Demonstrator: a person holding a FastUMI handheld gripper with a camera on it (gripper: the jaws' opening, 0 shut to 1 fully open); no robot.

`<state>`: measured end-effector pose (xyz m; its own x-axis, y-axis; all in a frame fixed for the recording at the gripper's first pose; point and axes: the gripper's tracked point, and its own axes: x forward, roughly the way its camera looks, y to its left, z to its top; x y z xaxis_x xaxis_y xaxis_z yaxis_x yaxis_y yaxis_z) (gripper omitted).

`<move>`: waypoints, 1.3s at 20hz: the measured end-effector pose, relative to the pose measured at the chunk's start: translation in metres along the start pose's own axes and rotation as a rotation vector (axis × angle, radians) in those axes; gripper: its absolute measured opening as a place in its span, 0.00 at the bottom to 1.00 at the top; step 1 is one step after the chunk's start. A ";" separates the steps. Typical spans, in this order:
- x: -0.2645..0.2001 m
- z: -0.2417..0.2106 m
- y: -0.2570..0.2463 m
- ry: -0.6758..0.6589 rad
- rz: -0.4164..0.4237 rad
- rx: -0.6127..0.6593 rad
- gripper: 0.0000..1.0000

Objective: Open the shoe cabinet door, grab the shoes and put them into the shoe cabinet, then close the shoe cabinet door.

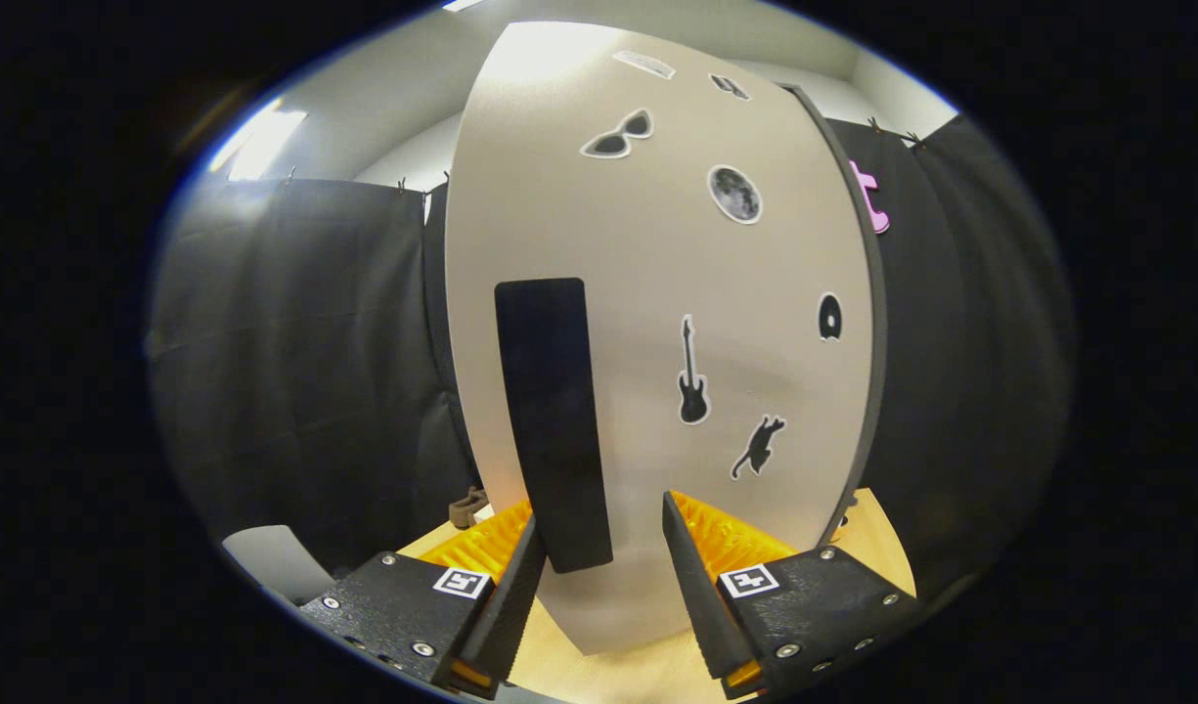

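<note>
Door-opening step, I judge. My gripper (pixel 599 548) is spread wide, grasping nothing, fingers either side of the lower end of the black handle (pixel 552 420) on the cabinet door (pixel 657 293). Next: clamp the handle, pull outward. Shoes unlocated.

One pale, matte shoe cabinet door (pixel 647 293) carries one tall black rectangular handle (pixel 552 420) and seven stickers: one pair of sunglasses (pixel 618 135), one moon (pixel 734 194), one guitar (pixel 692 374), one cat (pixel 758 447), one disc (pixel 829 317), two unclear ones near its top edge.
</note>
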<state>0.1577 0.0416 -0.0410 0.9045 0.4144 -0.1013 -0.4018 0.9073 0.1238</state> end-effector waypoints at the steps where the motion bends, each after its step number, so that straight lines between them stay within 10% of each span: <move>1: 0.012 0.001 0.005 -0.001 -0.005 -0.010 0.71; 10: 0.099 0.011 0.023 -0.054 -0.062 -0.056 0.72; 26: 0.117 0.008 0.022 -0.102 -0.253 -0.114 0.76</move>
<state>0.2555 0.1094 -0.0425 0.9853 0.1701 -0.0145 -0.1702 0.9854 -0.0048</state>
